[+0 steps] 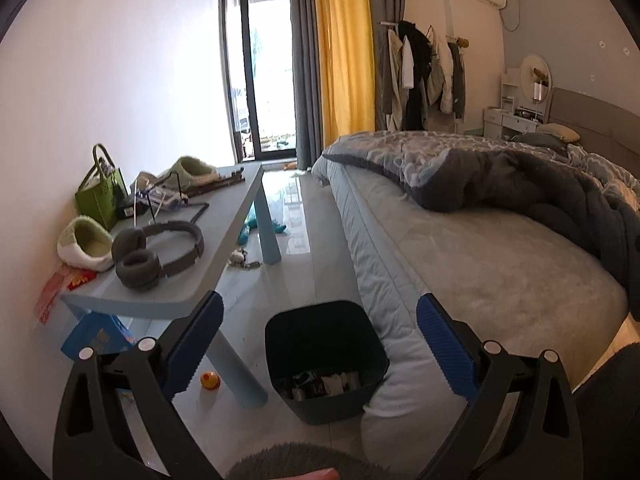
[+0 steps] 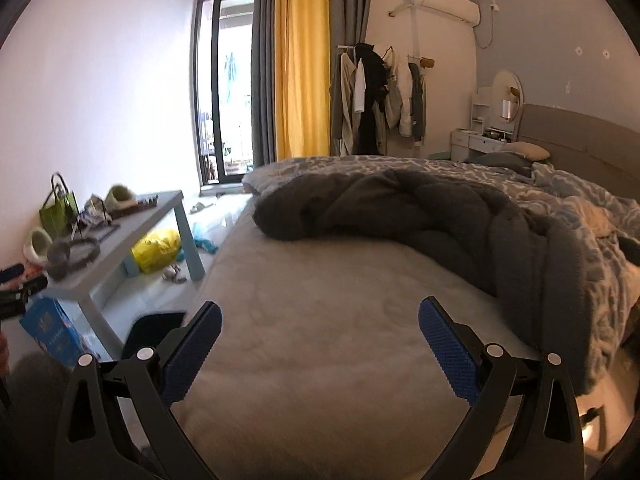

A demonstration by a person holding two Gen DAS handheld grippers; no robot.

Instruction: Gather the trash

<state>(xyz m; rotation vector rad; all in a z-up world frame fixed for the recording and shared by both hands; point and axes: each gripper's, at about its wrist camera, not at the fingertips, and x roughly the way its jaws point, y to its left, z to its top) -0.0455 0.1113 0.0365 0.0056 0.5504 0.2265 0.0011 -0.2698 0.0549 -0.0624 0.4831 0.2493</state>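
A dark trash bin (image 1: 326,360) stands on the floor between the low blue table (image 1: 224,224) and the bed (image 1: 480,272), with several pieces of trash inside. My left gripper (image 1: 318,340) is open and empty, held above and in front of the bin. My right gripper (image 2: 320,344) is open and empty, held over the bed's grey sheet (image 2: 320,320). The bin's rim (image 2: 152,324) shows partly in the right wrist view. Red wrappers (image 1: 76,280) lie at the table's near left edge. A yellow plastic bag (image 2: 158,250) lies under the table.
On the table lie grey headphones (image 1: 156,252), two fuzzy slippers (image 1: 86,244), a green bag (image 1: 100,192) and small clutter. A blue box (image 1: 96,336), an orange ball (image 1: 210,380) and small toys (image 1: 244,258) lie on the floor. A dark blanket (image 2: 420,208) covers the bed.
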